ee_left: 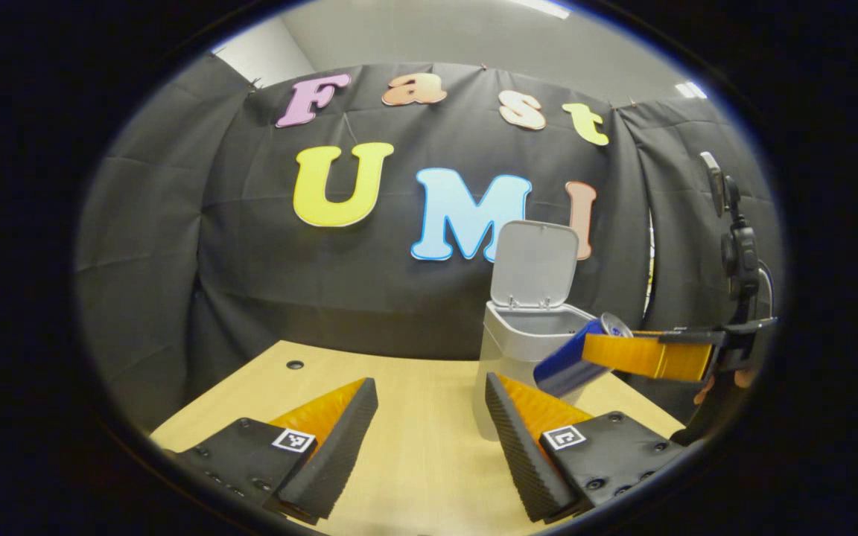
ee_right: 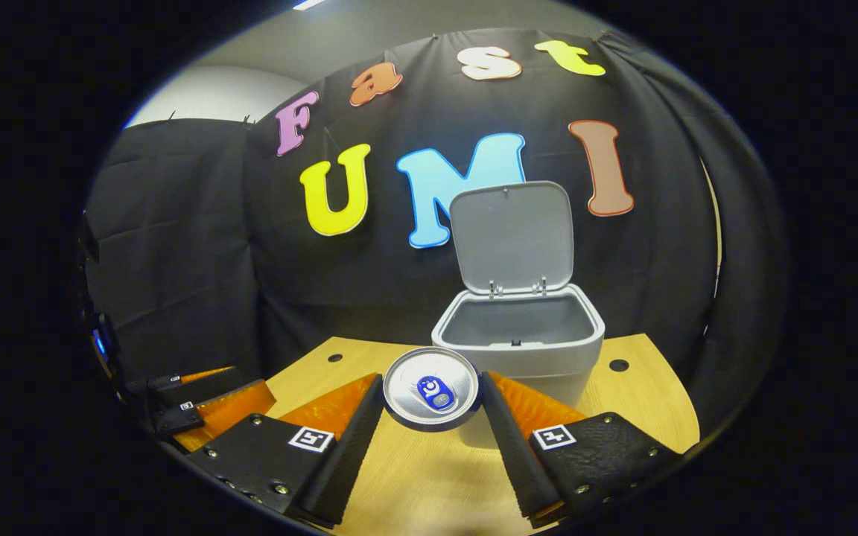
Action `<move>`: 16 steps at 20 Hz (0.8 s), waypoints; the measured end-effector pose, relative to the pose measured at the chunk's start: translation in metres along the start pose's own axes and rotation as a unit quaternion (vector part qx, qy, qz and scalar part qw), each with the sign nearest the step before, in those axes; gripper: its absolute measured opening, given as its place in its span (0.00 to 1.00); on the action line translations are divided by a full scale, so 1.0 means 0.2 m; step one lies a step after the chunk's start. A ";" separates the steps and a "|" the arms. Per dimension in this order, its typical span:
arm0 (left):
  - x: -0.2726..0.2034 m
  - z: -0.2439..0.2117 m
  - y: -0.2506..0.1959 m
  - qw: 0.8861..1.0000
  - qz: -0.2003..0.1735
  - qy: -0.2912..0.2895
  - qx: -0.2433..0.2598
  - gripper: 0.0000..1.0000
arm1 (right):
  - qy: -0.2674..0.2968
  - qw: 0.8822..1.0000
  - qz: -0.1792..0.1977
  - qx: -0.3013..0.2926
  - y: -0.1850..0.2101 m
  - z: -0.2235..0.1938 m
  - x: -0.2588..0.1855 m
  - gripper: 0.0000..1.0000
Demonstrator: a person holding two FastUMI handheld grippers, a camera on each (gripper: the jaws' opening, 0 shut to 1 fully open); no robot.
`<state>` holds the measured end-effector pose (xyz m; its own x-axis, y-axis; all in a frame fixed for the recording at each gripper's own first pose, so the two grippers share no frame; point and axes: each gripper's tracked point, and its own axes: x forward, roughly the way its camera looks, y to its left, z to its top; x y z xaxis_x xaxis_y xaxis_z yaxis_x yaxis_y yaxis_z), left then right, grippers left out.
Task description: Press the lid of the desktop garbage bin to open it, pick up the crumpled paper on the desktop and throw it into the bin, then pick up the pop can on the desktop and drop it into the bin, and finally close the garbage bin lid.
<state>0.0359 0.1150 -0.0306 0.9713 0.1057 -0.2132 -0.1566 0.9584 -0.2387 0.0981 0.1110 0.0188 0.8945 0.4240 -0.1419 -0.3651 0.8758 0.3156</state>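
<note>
Starting at your left: the left gripper (ee_left: 429, 428) hovers over the bare wooden desktop (ee_left: 414, 447) with its fingers spread wide and nothing between them, parked just short of the bin's front.

Moving across, the white garbage bin (ee_right: 518, 342) stands toward the back edge of the desktop, its lid (ee_right: 512, 237) tipped up on the hinge and the mouth wide open.

Now your right: the right gripper (ee_right: 433, 406) has both fingers pinching the pop can (ee_right: 433, 391) across its sides, top end facing the camera. In the left gripper view that can (ee_left: 574, 361) hangs tilted in the air, just beside the bin's front rim and not yet over the opening.

A can like this is probably light, thin-walled and slick, so a side grip around the middle suits it; squeeze gently, since it likely dents, and watch for it sliding between the pads.
</note>
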 end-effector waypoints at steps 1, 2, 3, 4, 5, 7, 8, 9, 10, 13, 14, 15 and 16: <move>0.00 0.00 0.00 1.000 0.001 0.000 -0.001 0.95 | -0.015 1.000 -0.002 -0.006 0.00 0.05 -0.01 0.82; 0.00 0.00 0.00 1.000 0.002 0.001 -0.002 0.95 | -0.030 0.999 -0.005 -0.012 -0.01 0.09 0.00 0.82; 0.00 0.00 0.00 1.000 0.002 0.001 -0.004 0.96 | -0.046 0.999 -0.008 -0.018 -0.01 0.15 0.00 0.82; -0.01 0.00 0.01 1.000 0.003 0.002 -0.006 0.96 | -0.060 0.998 -0.013 -0.026 -0.02 0.19 0.01 0.82; -0.01 0.00 0.01 1.000 0.004 0.002 -0.007 0.96 | -0.074 0.996 -0.020 -0.036 -0.04 0.23 0.03 0.82; -0.01 0.00 0.01 1.000 0.005 0.001 -0.008 0.96 | -0.088 0.994 -0.034 -0.057 -0.08 0.27 0.06 0.82; -0.02 0.00 0.01 1.000 0.005 0.001 -0.008 0.96 | -0.090 0.993 -0.037 -0.067 -0.08 0.29 0.09 0.82; -0.02 0.00 0.01 1.000 0.005 -0.001 -0.009 0.96 | -0.092 0.992 -0.043 -0.074 -0.10 0.30 0.12 0.81; -0.03 0.01 0.01 1.000 0.005 -0.003 -0.008 0.95 | -0.091 0.992 -0.045 -0.079 -0.10 0.30 0.16 0.82; -0.06 0.02 0.01 1.000 0.002 -0.007 -0.004 0.95 | -0.079 0.992 -0.056 -0.086 -0.14 0.27 0.26 0.82; -0.06 0.03 0.01 1.000 0.002 -0.007 -0.003 0.96 | -0.076 0.991 -0.058 -0.091 -0.14 0.26 0.29 0.82; -0.06 0.03 0.01 1.000 0.001 -0.007 -0.003 0.96 | -0.072 0.991 -0.065 -0.096 -0.16 0.25 0.32 0.82; -0.07 0.03 0.01 1.000 0.001 -0.005 -0.003 0.96 | -0.065 0.991 -0.067 -0.098 -0.17 0.23 0.34 0.82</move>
<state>0.0230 0.1175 -0.0229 0.9727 0.1109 -0.2040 -0.1604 0.9563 -0.2447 0.1846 0.0988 0.0421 0.9595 0.2784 -0.0433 -0.2722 0.9557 0.1124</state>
